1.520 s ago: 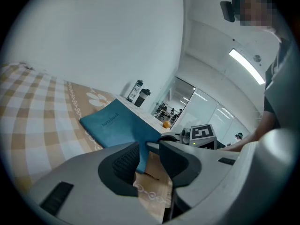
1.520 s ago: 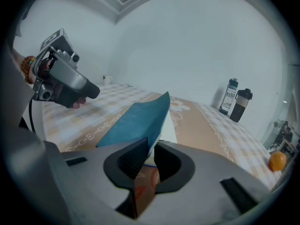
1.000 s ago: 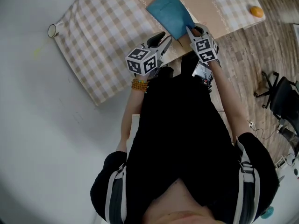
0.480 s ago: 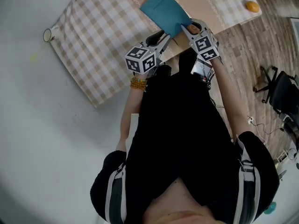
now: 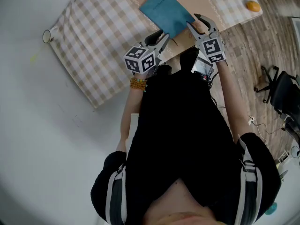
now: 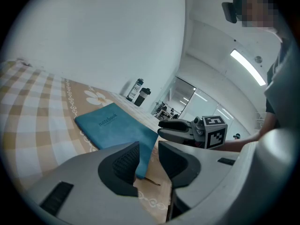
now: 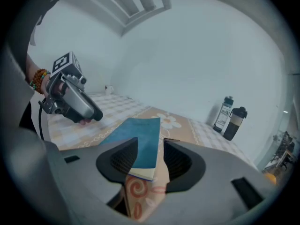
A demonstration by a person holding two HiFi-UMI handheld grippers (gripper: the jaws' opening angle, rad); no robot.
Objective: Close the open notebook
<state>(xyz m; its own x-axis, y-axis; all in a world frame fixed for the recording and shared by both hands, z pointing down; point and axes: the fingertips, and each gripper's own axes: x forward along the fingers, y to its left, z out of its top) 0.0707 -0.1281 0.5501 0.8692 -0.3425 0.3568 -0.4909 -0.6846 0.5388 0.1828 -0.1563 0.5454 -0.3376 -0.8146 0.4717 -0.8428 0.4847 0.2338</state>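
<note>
The teal notebook (image 5: 166,11) lies closed and flat on the tan strip of the tablecloth, cover up (image 6: 115,128) (image 7: 140,139). My left gripper (image 5: 161,35) sits at its near left corner. Its jaws have just been closing a little, but a gap still shows, with the corner seen through it (image 6: 149,158). My right gripper (image 5: 194,23) hovers at the near right corner. Its jaws have just been opening and stand apart above the cover, touching nothing (image 7: 150,158). Each gripper shows in the other's view: the right gripper (image 6: 164,128) and the left gripper (image 7: 91,114).
A checked cloth (image 5: 103,41) covers the table. A mug (image 5: 48,34) stands at its left corner and an orange (image 5: 253,6) at the right end. Two bottles (image 7: 231,116) stand at the far edge. An office chair (image 5: 281,95) is on the wooden floor to the right.
My right gripper has let go of the notebook's near right corner, opened wide and lifted off it. The left gripper has stayed where it was.
</note>
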